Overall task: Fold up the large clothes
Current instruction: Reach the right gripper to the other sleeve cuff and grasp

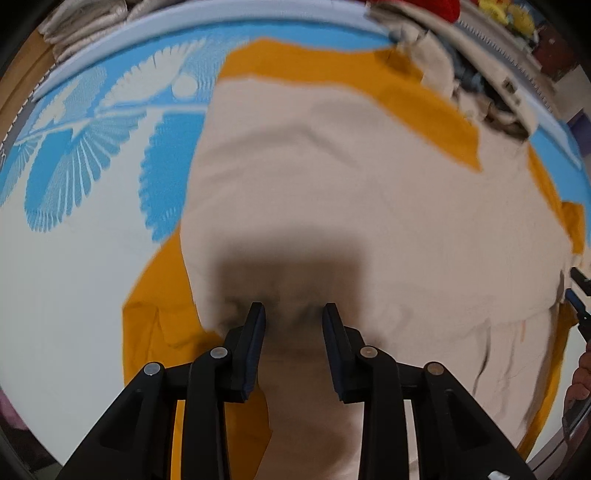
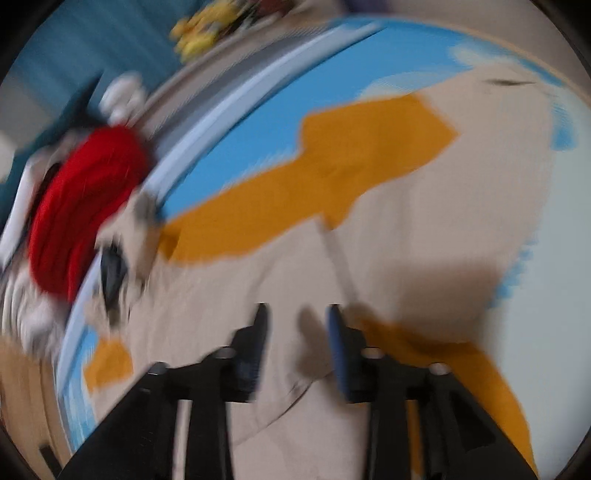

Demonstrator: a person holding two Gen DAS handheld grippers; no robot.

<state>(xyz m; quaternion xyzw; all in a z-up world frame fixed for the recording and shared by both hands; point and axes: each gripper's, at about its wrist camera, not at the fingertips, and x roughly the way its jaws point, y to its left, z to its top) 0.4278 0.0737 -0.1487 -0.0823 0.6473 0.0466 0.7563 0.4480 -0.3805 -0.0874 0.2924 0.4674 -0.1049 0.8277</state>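
Left wrist view: left tool [image 1: 294, 309] is pointing straight down over the beige garment [image 1: 332, 192], fingers [image 1: 255, 332] standing partly apart. Beige cloth is sitting bunched between the tips and under them, in the tool's own shadow; can't tell whether the pads are actually pinching it. Beige garment is lying spread over an orange garment [image 1: 424, 99], orange showing past it at the near left, the far edge and the right side. Both are lying on a white sheet with a blue leaf print [image 1: 74, 155]. Beyond that, a pile of folded beige cloth [image 1: 81, 26] is sitting at far left, and a mixed heap of clothes [image 1: 476, 77] at far right. Right tool [image 1: 578, 295] is just peeking in at the right frame edge, by the beige garment's edge.

Right wrist view, heavily motion-blurred: right tool [image 2: 297, 314] is tilting steeply down toward the beige garment [image 2: 424, 229], jaws standing apart with nothing between them, only flat beige cloth below. Orange garment [image 2: 332, 177] is showing beyond and at right. Further out, the blue-print sheet [image 2: 258, 122], then a red item [image 2: 85, 206] at left among blurred clutter.
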